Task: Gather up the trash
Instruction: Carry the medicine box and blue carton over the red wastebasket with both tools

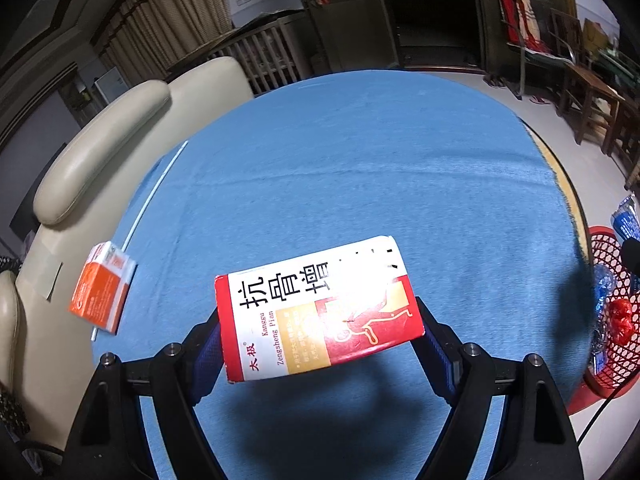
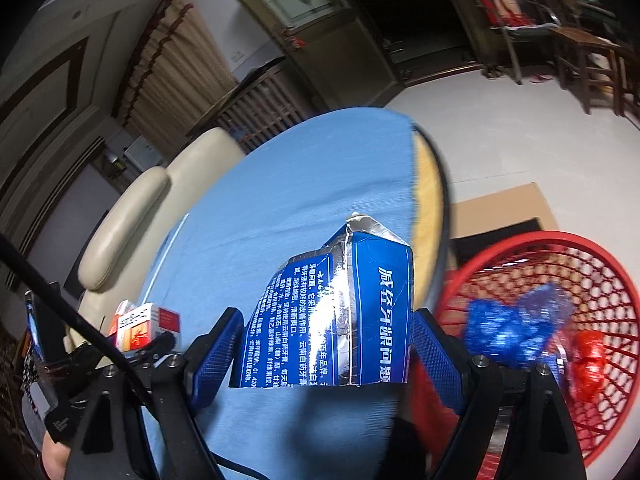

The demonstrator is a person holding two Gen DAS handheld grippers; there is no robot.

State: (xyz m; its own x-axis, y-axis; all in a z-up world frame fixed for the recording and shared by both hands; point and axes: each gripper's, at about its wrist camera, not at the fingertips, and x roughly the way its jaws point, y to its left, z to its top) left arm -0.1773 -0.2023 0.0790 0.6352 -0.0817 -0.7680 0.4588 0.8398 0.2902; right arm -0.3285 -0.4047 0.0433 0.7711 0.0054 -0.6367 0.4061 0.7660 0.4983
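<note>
Black arms with blue ribbed pads frame both wrist views. Between the pads of the left tool [image 1: 320, 340] sits a red and white box [image 1: 316, 308], clamped by its two short ends and lifted above the blue cloth, with its shadow below it. Its face carries large black Chinese characters, the Latin line "Kanggu Zengsheng Pian", a small red brand mark and a gold panel with a red figure; glare washes out the far end of the print. The jaws stand wide, spanning the length of the box.

The right tool [image 2: 328, 344] likewise stands wide, gripping a torn blue carton [image 2: 340, 312] by its sides. White Chinese text runs along it in a large heading and in dense small lines that are too fine to read here; silver foil shows where the top is ripped open. Its lower edge is cut off behind the tool.

Beyond, the round surface [image 1: 360, 152] is covered by the blue cloth, with a bare yellow strip showing at its right rim. A small orange and white box [image 1: 102, 286] lies at the left edge of the cloth; its print is too small to make out.

Right of the surface stands a red mesh basket [image 2: 600, 360], already holding crumpled blue and red wrappers [image 2: 516, 328]. It is partly cut off by the frame edge. A cream sofa [image 1: 104, 148] sits behind the surface.
</note>
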